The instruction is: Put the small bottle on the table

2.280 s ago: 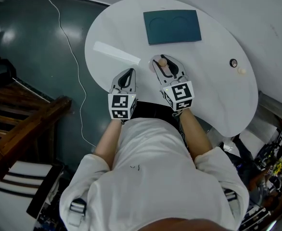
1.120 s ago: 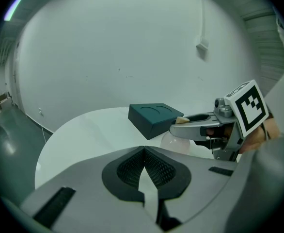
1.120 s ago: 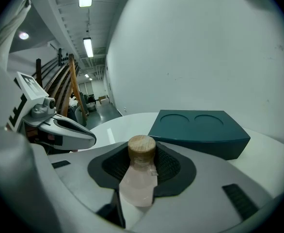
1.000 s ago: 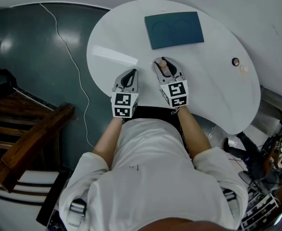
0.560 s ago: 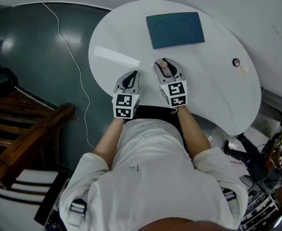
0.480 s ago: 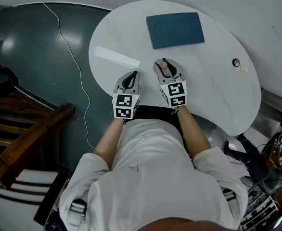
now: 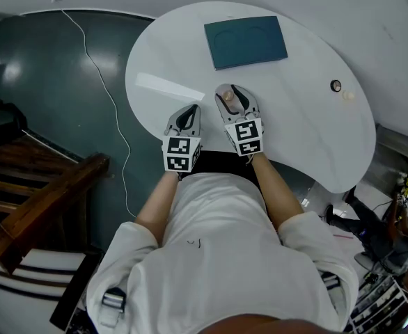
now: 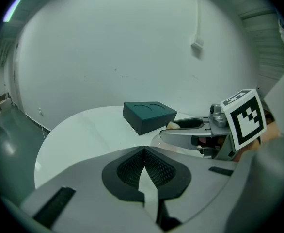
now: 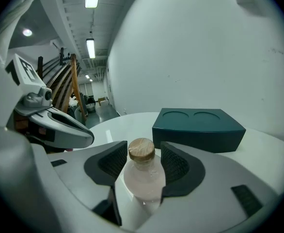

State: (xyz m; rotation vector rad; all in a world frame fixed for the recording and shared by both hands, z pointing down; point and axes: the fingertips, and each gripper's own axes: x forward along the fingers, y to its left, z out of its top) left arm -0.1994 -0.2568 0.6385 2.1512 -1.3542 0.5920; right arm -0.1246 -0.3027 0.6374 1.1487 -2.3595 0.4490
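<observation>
A small clear bottle [image 9: 143, 176] with a cork cap [image 9: 141, 149] stands upright on the white table [image 7: 294, 138], between the jaws of my right gripper [image 9: 143, 150]. Those jaws have just been opening, and a gap shows between the left pad and the bottle. From the head view, the bottle [image 7: 228, 97] sits inside the right gripper [image 7: 226, 89] near the table's front edge. My left gripper [image 7: 187, 110] hovers beside it to the left, its pads [image 8: 144, 152] meeting with nothing between them.
A dark teal box [image 7: 246, 42] with two round recesses lies at the back of the table. Two small round objects [image 7: 338, 88] sit at the far right. A white strip [image 7: 169, 86] lies left of the grippers. A cable [image 7: 106, 82] runs over the dark floor; wooden steps [image 7: 44, 200] stand at the left.
The right gripper's jaws stand wider apart around the bottle than half a second ago. The left gripper has stayed where it was.
</observation>
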